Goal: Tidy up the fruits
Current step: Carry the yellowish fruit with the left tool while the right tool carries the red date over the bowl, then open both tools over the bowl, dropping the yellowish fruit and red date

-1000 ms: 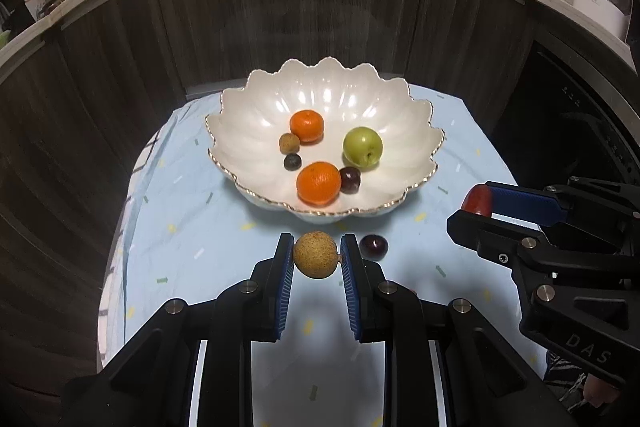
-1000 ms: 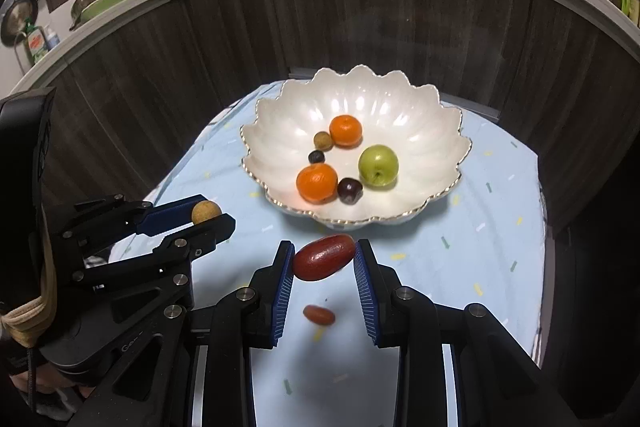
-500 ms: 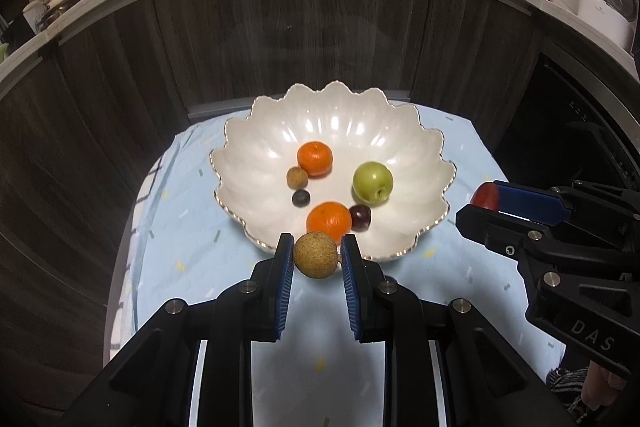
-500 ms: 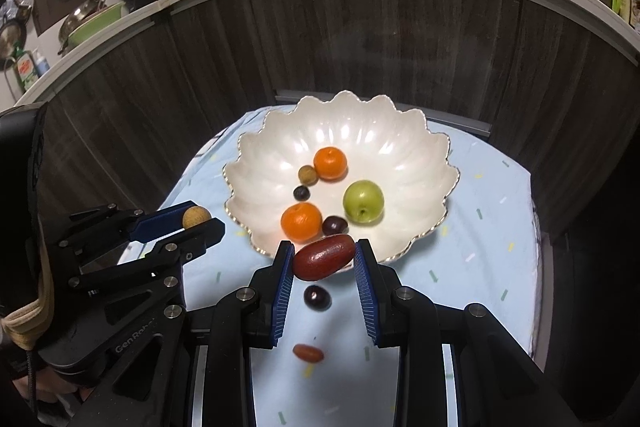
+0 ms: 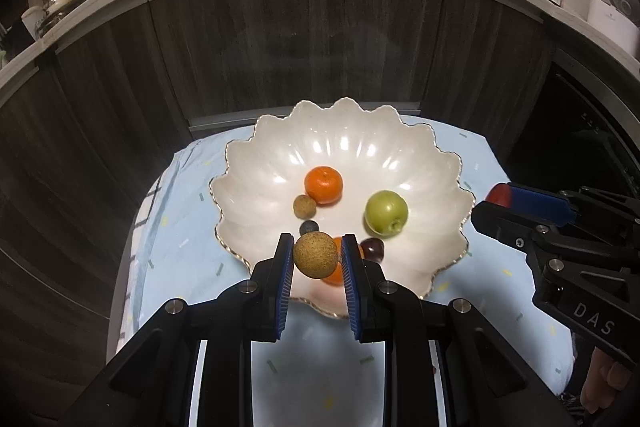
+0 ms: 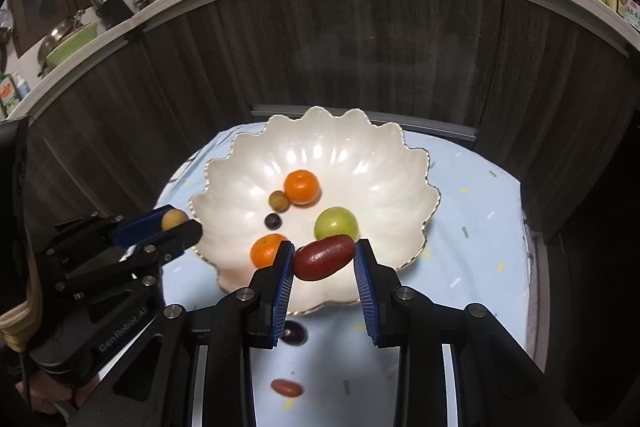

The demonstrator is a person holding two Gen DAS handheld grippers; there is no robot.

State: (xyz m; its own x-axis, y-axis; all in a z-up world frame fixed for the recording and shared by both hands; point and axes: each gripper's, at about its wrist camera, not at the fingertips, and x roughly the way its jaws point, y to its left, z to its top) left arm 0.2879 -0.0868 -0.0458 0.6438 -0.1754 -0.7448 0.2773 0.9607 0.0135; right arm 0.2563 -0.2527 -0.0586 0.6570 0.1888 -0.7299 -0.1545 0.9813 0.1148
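While left tongs (image 5: pixel 316 255) pinch a longan (image 5: pixel 315 255), right tongs (image 6: pixel 324 257) (narrow) clamp a date (image 6: pixel 324 256).

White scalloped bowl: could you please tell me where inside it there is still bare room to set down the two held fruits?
The white scalloped bowl is bare along its far half, behind the upper orange mandarin, and along its left wall. The near middle is crowded: small brown round fruit, dark blueberry, green apple, second mandarin.
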